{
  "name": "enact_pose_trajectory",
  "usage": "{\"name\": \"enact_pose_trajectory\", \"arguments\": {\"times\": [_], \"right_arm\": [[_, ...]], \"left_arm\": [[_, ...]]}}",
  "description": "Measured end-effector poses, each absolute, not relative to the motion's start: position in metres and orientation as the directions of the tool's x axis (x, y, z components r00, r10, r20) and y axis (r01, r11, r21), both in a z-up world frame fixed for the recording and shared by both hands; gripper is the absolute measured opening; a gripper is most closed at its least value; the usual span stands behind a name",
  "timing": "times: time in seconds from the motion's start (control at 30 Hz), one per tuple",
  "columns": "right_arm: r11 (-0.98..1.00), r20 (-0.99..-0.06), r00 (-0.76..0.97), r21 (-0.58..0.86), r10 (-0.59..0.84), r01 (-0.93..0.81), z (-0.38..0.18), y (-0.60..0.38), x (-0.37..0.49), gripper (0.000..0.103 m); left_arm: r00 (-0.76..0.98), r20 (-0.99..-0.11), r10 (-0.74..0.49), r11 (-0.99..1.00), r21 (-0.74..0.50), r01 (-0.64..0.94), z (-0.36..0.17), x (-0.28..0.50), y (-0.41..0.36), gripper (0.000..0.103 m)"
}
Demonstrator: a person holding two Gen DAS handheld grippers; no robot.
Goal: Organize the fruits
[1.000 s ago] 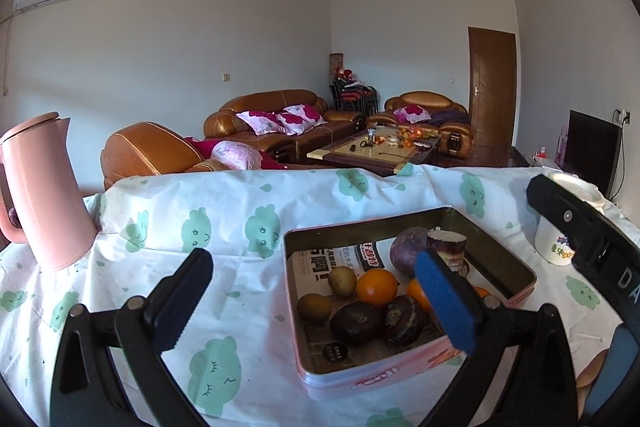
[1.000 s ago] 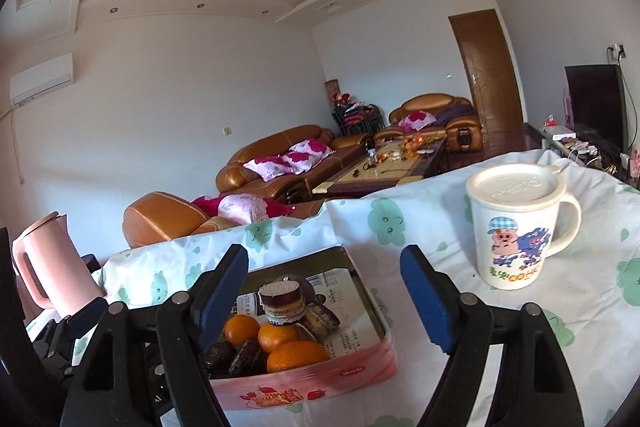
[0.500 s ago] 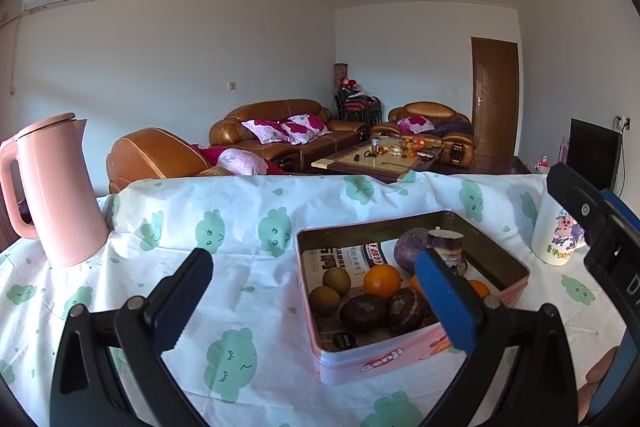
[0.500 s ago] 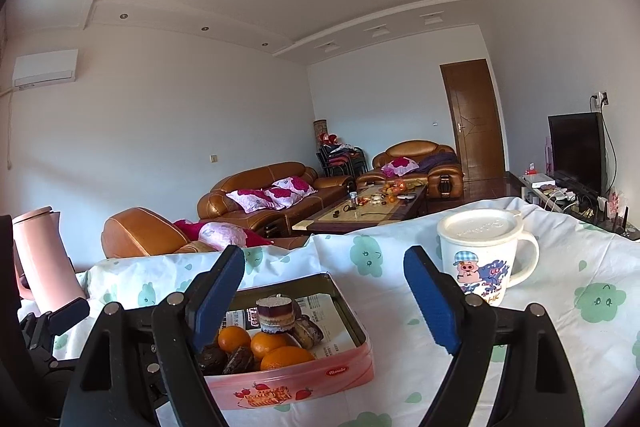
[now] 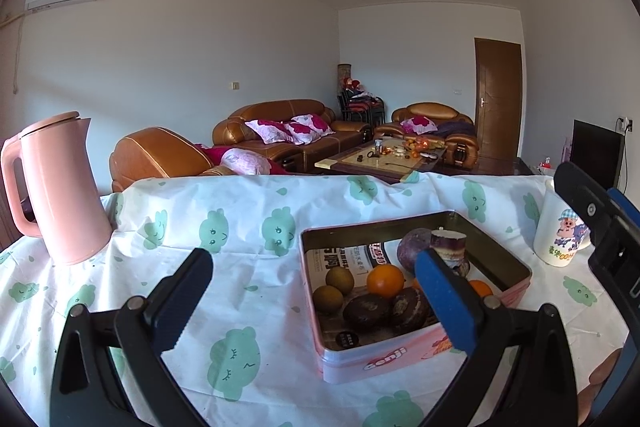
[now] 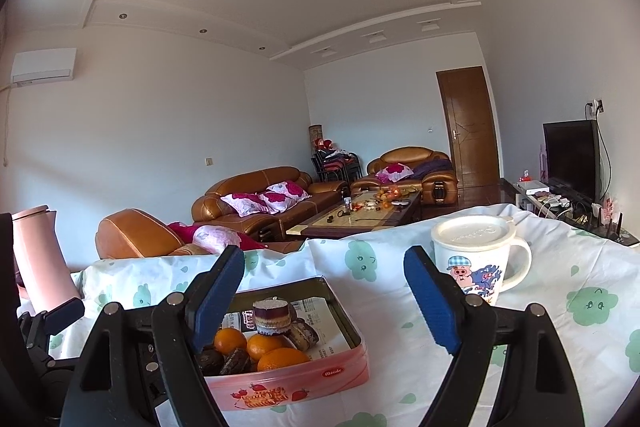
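Observation:
A pink tin box (image 5: pixel 384 361) lined with newspaper sits on the clouded tablecloth and holds oranges (image 5: pixel 385 279), two kiwis (image 5: pixel 339 279), dark round fruits (image 5: pixel 367 311), a purple fruit (image 5: pixel 412 251) and a cut sugarcane piece (image 5: pixel 449 247). My left gripper (image 5: pixel 316 297) is open and empty, above the table just left of the tin. My right gripper (image 6: pixel 324 301) is open and empty, raised above the tin (image 6: pixel 288 383), with the oranges (image 6: pixel 264 347) and sugarcane piece (image 6: pixel 272 317) below it.
A pink kettle (image 5: pixel 60 187) stands at the table's far left. A white lidded cartoon mug (image 6: pixel 474 259) stands right of the tin; it also shows in the left wrist view (image 5: pixel 558 235). Sofas, a coffee table and a TV lie beyond the table.
Both grippers have risen and pulled back from the tin, so it sits lower and farther in both views. Both stay open. The fruits have not moved.

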State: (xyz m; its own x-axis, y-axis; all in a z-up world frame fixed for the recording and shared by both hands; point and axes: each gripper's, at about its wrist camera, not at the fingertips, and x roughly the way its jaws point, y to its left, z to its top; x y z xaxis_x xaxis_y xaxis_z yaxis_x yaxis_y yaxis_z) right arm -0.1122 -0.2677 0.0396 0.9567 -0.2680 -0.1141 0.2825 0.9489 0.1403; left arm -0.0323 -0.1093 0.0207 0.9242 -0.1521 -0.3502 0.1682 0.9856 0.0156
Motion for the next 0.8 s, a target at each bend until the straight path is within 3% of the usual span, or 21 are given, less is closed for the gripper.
{"name": "enact_pose_trajectory", "arguments": {"times": [0.8], "right_arm": [[0.944,-0.129,0.950,0.140,-0.283,0.300,0.0396,-0.2696,-0.1106,0.083]], "left_arm": [[0.925,-0.365,-0.104,0.992,0.032,0.124,0.0194,-0.0308,-0.1115,0.103]]}}
